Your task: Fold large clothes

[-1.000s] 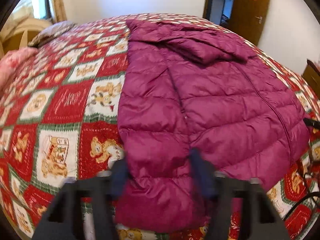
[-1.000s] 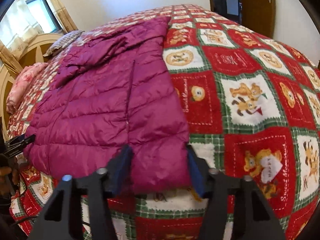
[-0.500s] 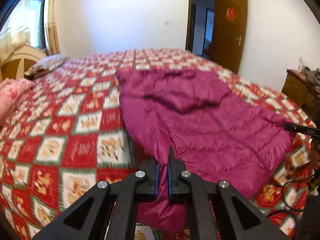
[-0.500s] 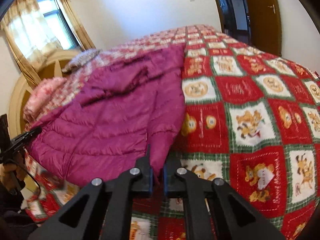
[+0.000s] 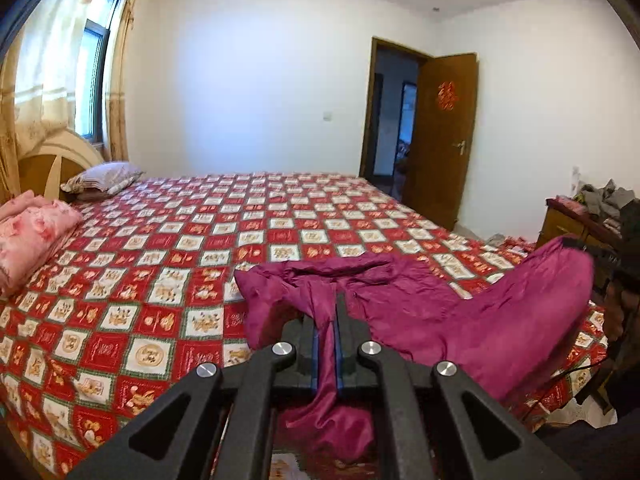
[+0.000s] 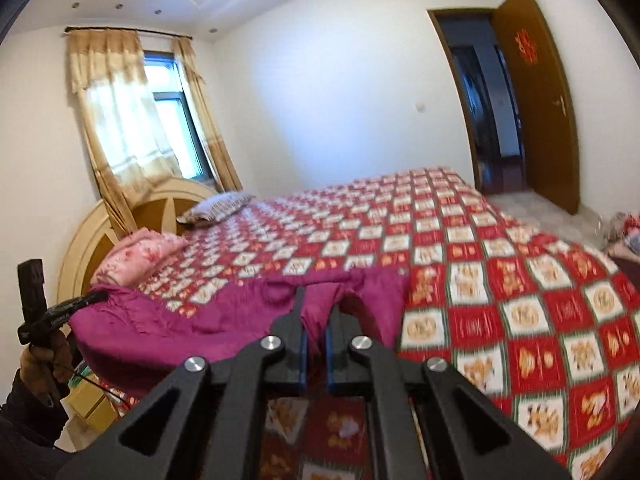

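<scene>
A magenta puffer jacket (image 5: 460,320) lies on the near end of the bed, its hem lifted off the red patchwork quilt (image 5: 180,248). My left gripper (image 5: 327,320) is shut on the jacket's left hem corner, with cloth hanging below the fingers. My right gripper (image 6: 316,320) is shut on the right hem corner of the jacket (image 6: 168,320). The right gripper also shows at the right edge of the left wrist view (image 5: 600,256), and the left gripper at the left edge of the right wrist view (image 6: 76,304). The jacket's upper part is bunched on the quilt (image 6: 500,280).
A folded pink blanket (image 5: 28,236) and a pillow (image 5: 100,178) lie by the headboard. A wooden dresser (image 5: 580,224) with clothes stands at the right. The open door (image 5: 444,140) is beyond the bed.
Both grippers shut on the jacket's hem corners, then lifted and pulled them back toward me. The flat jacket has bunched up and its hem now hangs raised between the grippers.
</scene>
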Available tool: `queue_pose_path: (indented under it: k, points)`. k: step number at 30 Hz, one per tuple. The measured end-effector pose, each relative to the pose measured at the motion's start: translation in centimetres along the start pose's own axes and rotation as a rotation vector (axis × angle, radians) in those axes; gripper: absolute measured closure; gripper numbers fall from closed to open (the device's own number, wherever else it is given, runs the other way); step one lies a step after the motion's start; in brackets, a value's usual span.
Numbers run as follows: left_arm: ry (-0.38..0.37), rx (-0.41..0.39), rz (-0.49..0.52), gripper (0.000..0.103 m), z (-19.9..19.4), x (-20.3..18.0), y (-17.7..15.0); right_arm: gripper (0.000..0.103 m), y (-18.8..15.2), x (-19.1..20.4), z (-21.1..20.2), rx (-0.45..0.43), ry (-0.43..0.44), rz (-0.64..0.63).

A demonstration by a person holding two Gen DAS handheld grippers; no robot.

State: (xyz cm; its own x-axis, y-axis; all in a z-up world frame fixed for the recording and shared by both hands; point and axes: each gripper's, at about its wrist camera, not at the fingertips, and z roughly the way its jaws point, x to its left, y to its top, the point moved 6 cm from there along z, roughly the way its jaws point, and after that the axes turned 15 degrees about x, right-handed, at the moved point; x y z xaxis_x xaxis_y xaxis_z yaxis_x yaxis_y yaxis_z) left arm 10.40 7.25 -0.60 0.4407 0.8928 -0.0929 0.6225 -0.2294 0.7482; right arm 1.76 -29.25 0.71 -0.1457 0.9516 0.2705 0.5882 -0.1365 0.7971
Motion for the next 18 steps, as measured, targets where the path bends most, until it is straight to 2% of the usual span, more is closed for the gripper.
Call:
queue_pose_path:
  k: [2,5,7,10,13,18]
  points:
    - [-0.003,0.042,-0.021,0.099,2.8,1.1,0.5,0.095,0.9,-0.7,2.2,0.011,-0.025,0.002]
    - [0.025,0.112,-0.027,0.099,9.2,2.9,2.1,0.095,2.3,-2.9,8.0,0.066,-0.070,0.039]
    - [0.059,0.139,-0.023,0.098,13.8,4.2,3.8,0.095,3.5,-4.6,12.0,0.093,-0.101,0.071]
    - [0.109,0.159,-0.001,0.096,18.7,5.4,5.6,0.095,5.6,-7.4,17.5,0.122,-0.139,0.125]
    - [0.138,0.158,-0.040,0.095,22.3,6.8,7.1,0.095,6.7,-9.2,20.6,0.134,-0.163,0.152]
    - [0.166,0.168,-0.126,0.090,25.7,9.1,7.8,0.095,7.7,-10.4,25.2,0.166,-0.201,0.152]
